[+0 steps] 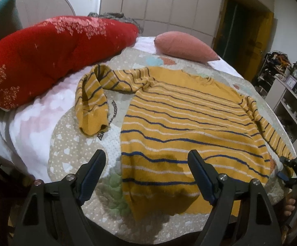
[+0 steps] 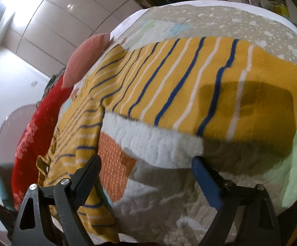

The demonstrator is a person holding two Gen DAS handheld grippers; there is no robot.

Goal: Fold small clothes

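Observation:
A yellow sweater (image 1: 189,127) with blue and white stripes lies flat on the patterned quilt (image 1: 70,153). Its left sleeve (image 1: 93,100) is bent down beside the body. Its right sleeve (image 1: 271,131) runs to the bed's right edge. My left gripper (image 1: 146,164) is open over the sweater's bottom hem, above the cloth. In the right wrist view the sweater (image 2: 189,86) lies across the frame, and the right sleeve (image 2: 76,153) passes under the left finger. My right gripper (image 2: 146,164) is open and empty beside the sleeve. It also shows in the left wrist view (image 1: 291,168).
A red flowered bolster (image 1: 46,55) lies along the bed's left side. A pink pillow (image 1: 185,47) sits at the far end. White wardrobes (image 1: 168,4) stand behind. Shelves with clutter (image 1: 287,94) stand to the right of the bed.

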